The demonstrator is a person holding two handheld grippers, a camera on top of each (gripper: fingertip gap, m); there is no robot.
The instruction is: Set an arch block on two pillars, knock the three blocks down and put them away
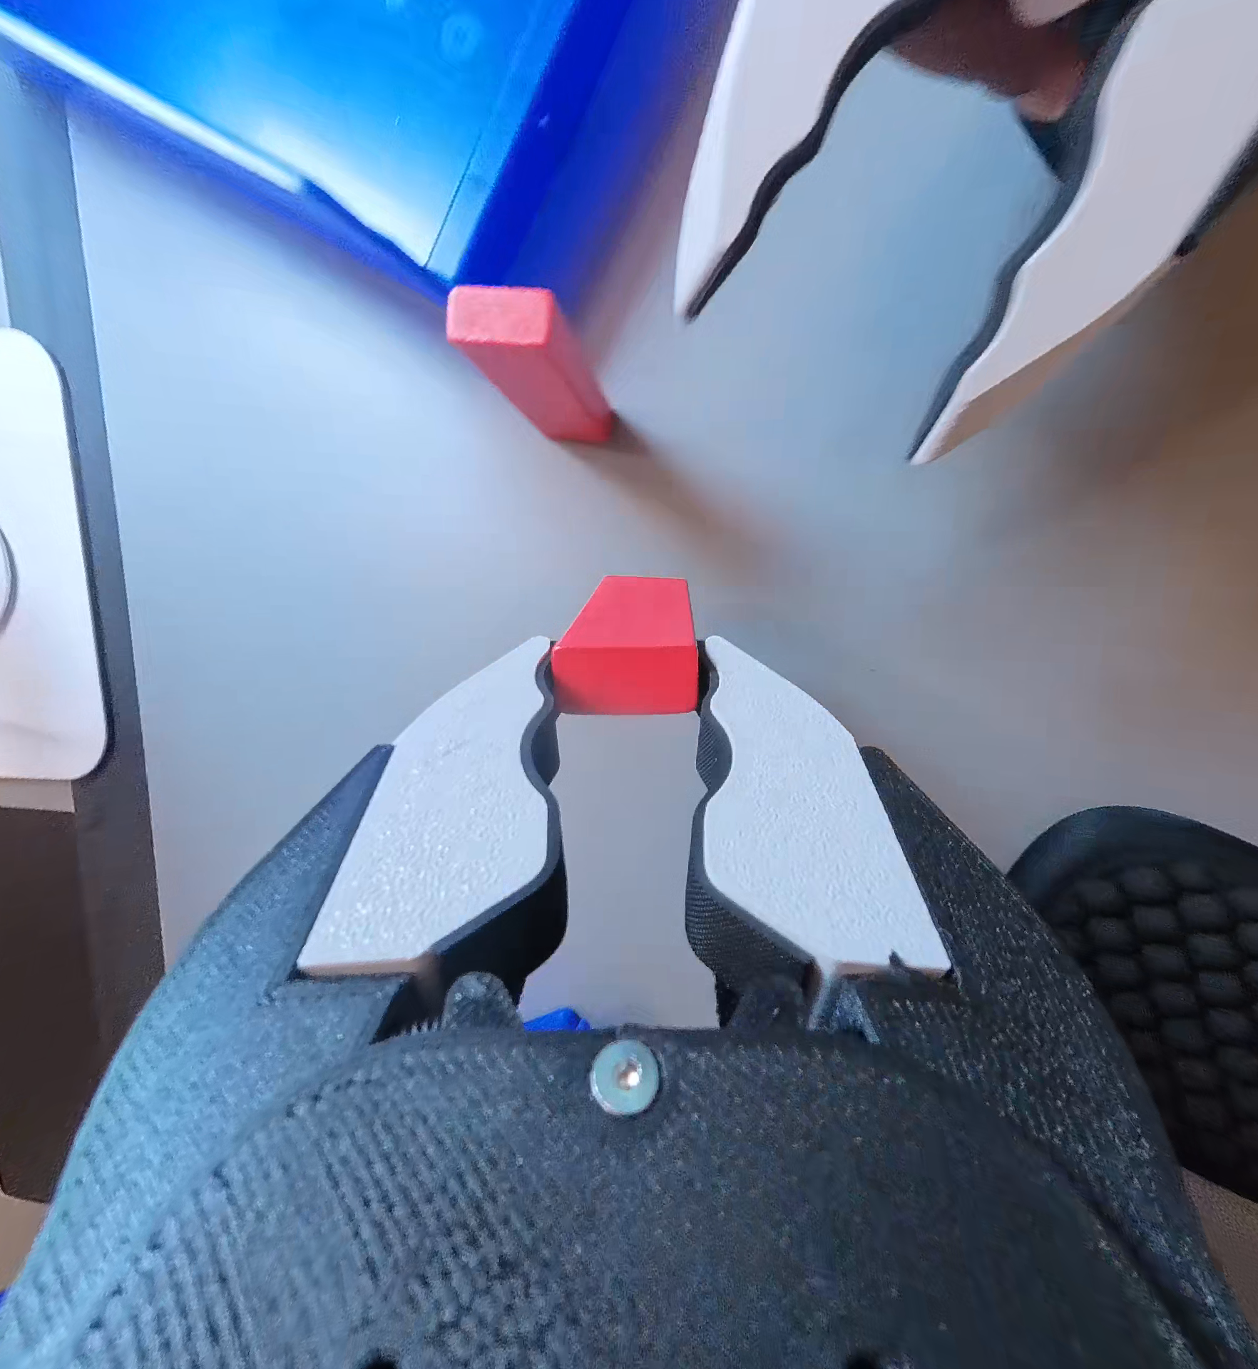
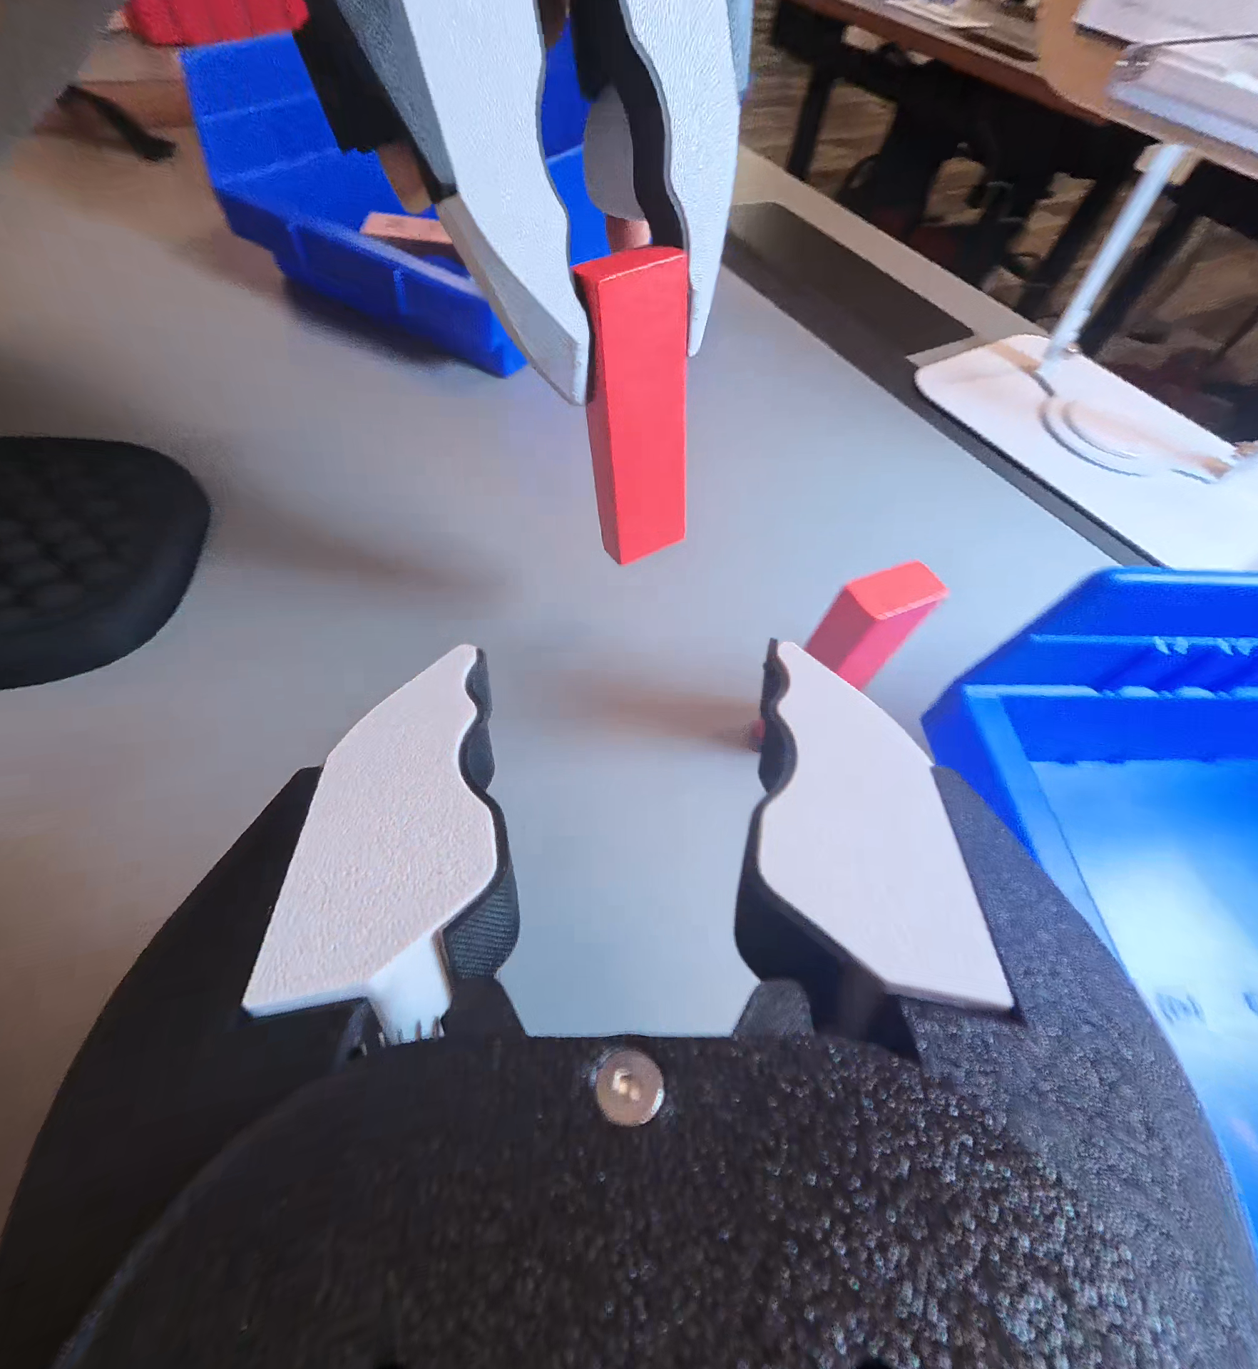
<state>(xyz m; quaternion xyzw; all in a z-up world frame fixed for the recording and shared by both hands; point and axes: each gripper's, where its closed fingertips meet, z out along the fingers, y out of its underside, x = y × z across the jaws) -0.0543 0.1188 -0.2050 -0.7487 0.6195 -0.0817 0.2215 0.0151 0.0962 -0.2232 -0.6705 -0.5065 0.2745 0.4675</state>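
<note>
My left gripper (image 1: pixel 626 655) is shut on the top end of a red pillar block (image 1: pixel 633 615). In the right wrist view the left gripper (image 2: pixel 637 370) holds this block (image 2: pixel 641 459) upright a little above the grey table (image 2: pixel 315 593). A second red pillar block (image 1: pixel 530 363) stands on the table beside a blue bin (image 1: pixel 507 185); it also shows in the right wrist view (image 2: pixel 882 622), just behind my right finger. My right gripper (image 2: pixel 624 652) is open and empty, low over the table; it shows in the left wrist view (image 1: pixel 804 381) too. I see no arch block.
The blue bin (image 2: pixel 1130 667) sits at the right. A second blue bin (image 2: pixel 315 192) stands farther back with a pinkish block (image 2: pixel 404 226) inside. A black mesh chair (image 2: pixel 55 548) is at the table's edge. A white lamp base (image 2: pixel 1056 422) stands at the far right.
</note>
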